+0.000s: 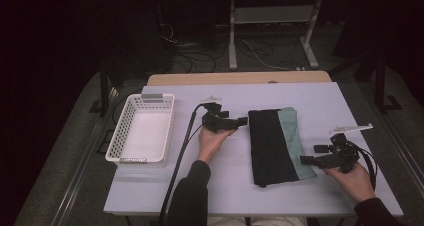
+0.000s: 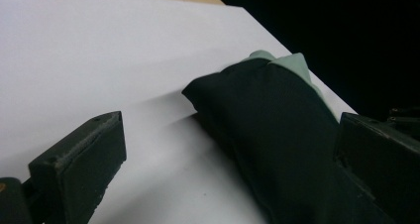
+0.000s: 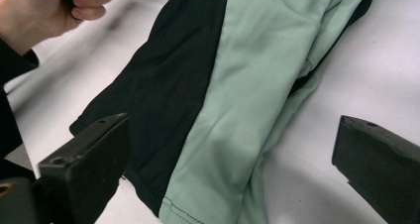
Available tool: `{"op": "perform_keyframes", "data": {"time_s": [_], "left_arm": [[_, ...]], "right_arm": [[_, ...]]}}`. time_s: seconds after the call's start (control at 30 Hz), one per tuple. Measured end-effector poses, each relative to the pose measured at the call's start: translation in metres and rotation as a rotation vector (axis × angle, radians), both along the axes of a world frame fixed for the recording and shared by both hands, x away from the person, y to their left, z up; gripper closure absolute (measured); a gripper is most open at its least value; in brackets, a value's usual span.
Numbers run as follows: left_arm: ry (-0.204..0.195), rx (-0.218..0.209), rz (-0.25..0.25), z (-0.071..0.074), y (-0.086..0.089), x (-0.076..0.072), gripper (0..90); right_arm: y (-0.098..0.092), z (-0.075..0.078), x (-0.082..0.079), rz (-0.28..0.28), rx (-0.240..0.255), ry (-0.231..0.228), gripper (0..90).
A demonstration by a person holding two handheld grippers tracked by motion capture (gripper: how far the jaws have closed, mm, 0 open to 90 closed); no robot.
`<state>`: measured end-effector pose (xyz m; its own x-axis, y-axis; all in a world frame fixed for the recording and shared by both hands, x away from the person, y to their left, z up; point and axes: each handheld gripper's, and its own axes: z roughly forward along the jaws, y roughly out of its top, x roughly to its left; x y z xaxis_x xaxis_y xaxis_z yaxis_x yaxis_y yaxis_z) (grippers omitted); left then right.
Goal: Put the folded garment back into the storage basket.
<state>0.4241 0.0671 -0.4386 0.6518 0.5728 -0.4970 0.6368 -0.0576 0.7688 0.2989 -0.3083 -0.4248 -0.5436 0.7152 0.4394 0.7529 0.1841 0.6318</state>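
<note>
So, folded cloth (image 1: pixel 276 145) lies mid-frame in the high view, a bit right of centre, on the white table (image 1: pixel 310 98), long axis running top to bottom of the frame, black half on the left, pale green strip along the right edge. Left gripper (image 1: pixel 239 121) sits just beside the cloth's upper-left corner, jaws pointing right at it, spread wide, holding nothing; in the left gripper view the black fold (image 2: pixel 277 135) fills the middle between the two jaws. Right gripper (image 1: pixel 312 155) sits just beside the lower-right green edge, jaws pointing left, also wide apart and empty; the right gripper view has the green strip (image 3: pixel 257 85) between its jaws. Each tool is close to its own corner, diagonal across the cloth, neither touching yet as far as I can tell. White basket (image 1: pixel 141 128) stands well apart at the left of the frame. Likely next: each closes in sideways onto its near edge.
</note>
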Motion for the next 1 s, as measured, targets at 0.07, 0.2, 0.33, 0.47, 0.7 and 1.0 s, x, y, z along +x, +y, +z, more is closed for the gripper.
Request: {"op": "perform_keyframes", "data": {"time_s": [0.07, 0.2, 0.33, 0.47, 0.7, 1.0], "left_arm": [[0.010, 0.001, -0.001, -0.002, -0.001, 0.000, 0.0], [0.052, -0.010, -0.007, -0.011, -0.006, 0.003, 0.0], [0.068, -0.038, -0.002, -0.014, -0.008, 0.005, 2.9], [0.082, -0.037, -0.006, -0.017, -0.012, 0.007, 4.7], [0.115, -0.047, -0.005, -0.024, -0.018, 0.009, 10.2], [0.149, -0.054, -0.009, -0.027, -0.026, 0.014, 17.2]], "right_arm": [[0.000, 0.000, 0.000, 0.000, 0.001, 0.003, 3.3], [-0.001, -0.004, 0.002, 0.005, 0.010, 0.035, 8.6], [-0.002, -0.008, 0.004, 0.013, 0.022, 0.077, 13.6], [-0.002, -0.010, 0.005, 0.027, 0.028, 0.094, 16.3], [0.003, -0.014, 0.007, 0.048, 0.003, 0.119, 24.3], [0.008, -0.021, 0.011, 0.072, -0.012, 0.173, 40.6]]}}
